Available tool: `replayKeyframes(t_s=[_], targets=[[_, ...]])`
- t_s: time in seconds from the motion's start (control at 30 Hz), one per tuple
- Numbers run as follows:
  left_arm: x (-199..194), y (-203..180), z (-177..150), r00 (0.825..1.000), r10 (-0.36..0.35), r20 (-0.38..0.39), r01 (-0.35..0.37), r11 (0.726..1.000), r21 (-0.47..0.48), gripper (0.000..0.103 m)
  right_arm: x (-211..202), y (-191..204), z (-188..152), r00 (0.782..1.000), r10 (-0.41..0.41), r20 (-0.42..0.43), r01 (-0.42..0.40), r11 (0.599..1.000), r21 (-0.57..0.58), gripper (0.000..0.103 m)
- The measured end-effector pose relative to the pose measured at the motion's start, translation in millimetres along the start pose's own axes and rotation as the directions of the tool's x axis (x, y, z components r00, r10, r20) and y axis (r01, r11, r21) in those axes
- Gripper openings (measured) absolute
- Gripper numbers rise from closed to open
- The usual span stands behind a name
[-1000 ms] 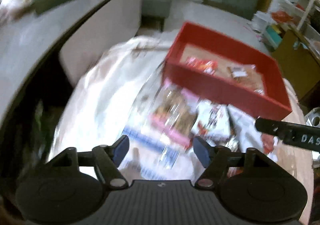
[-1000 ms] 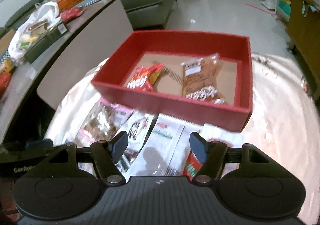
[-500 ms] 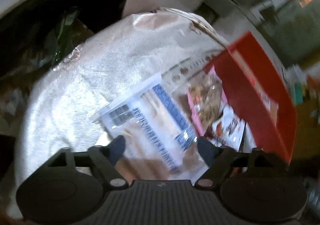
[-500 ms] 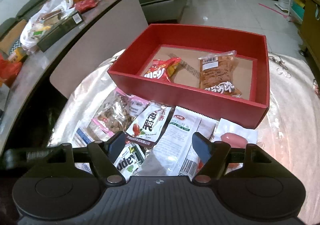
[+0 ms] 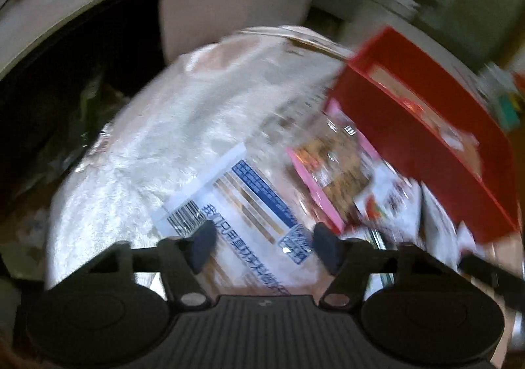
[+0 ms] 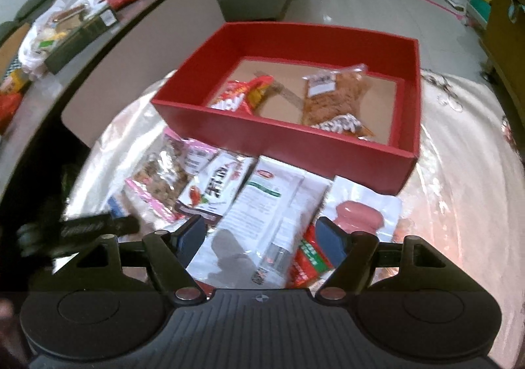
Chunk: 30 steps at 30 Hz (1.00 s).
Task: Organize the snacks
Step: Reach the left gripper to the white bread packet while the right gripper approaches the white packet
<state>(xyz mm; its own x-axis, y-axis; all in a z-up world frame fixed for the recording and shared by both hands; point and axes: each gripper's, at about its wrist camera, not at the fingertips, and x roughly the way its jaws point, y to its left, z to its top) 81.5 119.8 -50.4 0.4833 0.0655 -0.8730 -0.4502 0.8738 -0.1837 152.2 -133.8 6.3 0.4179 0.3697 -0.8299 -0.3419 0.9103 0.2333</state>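
Likely light and crinkly, the flat white-and-blue plastic snack packet (image 5: pixel 242 205) lies on the table beside the red cardboard box (image 5: pixel 426 126); left tool (image 5: pixel 262 242) closing around it, best gripped by its edge

light: dim indoor, glare on shiny table cover (image 5: pixel 157 145) | left wrist: motion-blurred, dark far left | right wrist: sharp | edges: fisheye-bent, vignetted
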Motion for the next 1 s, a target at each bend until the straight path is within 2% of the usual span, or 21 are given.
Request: replayKeyframes(t_s=[0.07, 0.13, 0.23, 0.3, 0.33, 0.4, 0.43, 0.47, 0.5, 0.53, 0.57, 0.63, 0.7, 0.77, 0.8, 0.83, 1.0], targets=[[-5, -2, -12, 1.000, -0.005, -0.023, 0.007, 0.995, 0.103, 0.049, 0, -2, -1, 1.000, -0.008, 0.000, 0.008, 1.000, 0.002, 0.080], [-11, 3, -25, 0.999, -0.015, -0.040, 0.021, 0.987, 0.162, 0.046, -1, -2, -2, 1.000, -0.014, -0.003, 0.014, 1.000, 0.002, 0.080], [-21, 11, -37, 0.990, -0.097, -0.102, 0.116, 0.973, 0.198, 0.047, -3, -5, -4, 1.000, -0.009, -0.008, 0.009, 1.000, 0.007, 0.080], [-29, 23, -39, 0.981, -0.146, -0.127, 0.163, 0.978, 0.134, 0.049, -3, -5, -4, 1.000, -0.003, -0.013, 0.003, 1.000, 0.003, 0.080], [-31, 32, -40, 0.980, -0.155, -0.123, 0.166, 0.983, 0.080, 0.054, -3, -5, -5, 1.000, 0.002, -0.018, -0.002, 1.000, 0.003, 0.080], [-29, 47, -37, 0.986, -0.127, -0.111, 0.125, 0.992, -0.030, 0.061, -1, -5, -5, 0.999, 0.009, -0.031, -0.008, 1.000, 0.007, 0.081], [-26, 49, -34, 0.987, -0.115, -0.115, 0.107, 0.992, -0.071, 0.061, 0, -6, -6, 0.999, 0.009, -0.036, -0.009, 1.000, 0.012, 0.081], [-25, 51, -32, 0.987, -0.120, -0.105, 0.107, 0.987, -0.118, 0.061, 1, -6, -6, 0.999, 0.008, -0.039, -0.007, 1.000, 0.021, 0.081], [-25, 51, -31, 0.988, -0.132, -0.083, 0.118, 0.981, -0.155, 0.067, 1, -7, -5, 0.999, 0.008, -0.039, -0.007, 0.999, 0.033, 0.081], [-25, 47, -29, 0.989, -0.131, -0.065, 0.118, 0.977, -0.176, 0.077, 0, -7, -4, 0.999, 0.014, -0.035, -0.013, 0.999, 0.045, 0.081], [-23, 40, -28, 0.991, -0.120, -0.058, 0.108, 0.978, -0.178, 0.082, 0, -6, -3, 0.999, 0.024, -0.031, -0.023, 0.999, 0.049, 0.082], [-12, 23, -24, 0.997, -0.042, -0.071, 0.031, 0.990, -0.141, 0.091, 0, -4, -2, 0.999, 0.028, -0.024, -0.027, 0.998, 0.049, 0.084], [-2, 11, -26, 0.996, 0.064, -0.067, -0.070, 0.994, -0.088, 0.090, 1, -3, -3, 0.999, 0.029, -0.029, -0.027, 0.999, 0.045, 0.084], [10, 11, -31, 0.991, 0.104, -0.089, -0.111, 0.991, -0.080, 0.086, 4, -4, -4, 0.999, 0.028, -0.039, -0.026, 0.999, 0.041, 0.084], [9, 11, -33, 0.991, 0.108, -0.080, -0.114, 0.991, -0.077, 0.082, 5, -5, -5, 0.999, 0.025, -0.044, -0.024, 0.999, 0.038, 0.084], [8, 11, -32, 0.990, 0.114, -0.081, -0.119, 0.991, -0.056, 0.073, 6, -6, -6, 0.999, 0.022, -0.048, -0.020, 0.999, 0.037, 0.084], [-4, 32, -37, 0.994, 0.053, -0.093, -0.052, 0.999, 0.014, 0.066, 5, -18, -4, 0.999, 0.016, -0.051, -0.012, 0.997, 0.075, 0.084]])
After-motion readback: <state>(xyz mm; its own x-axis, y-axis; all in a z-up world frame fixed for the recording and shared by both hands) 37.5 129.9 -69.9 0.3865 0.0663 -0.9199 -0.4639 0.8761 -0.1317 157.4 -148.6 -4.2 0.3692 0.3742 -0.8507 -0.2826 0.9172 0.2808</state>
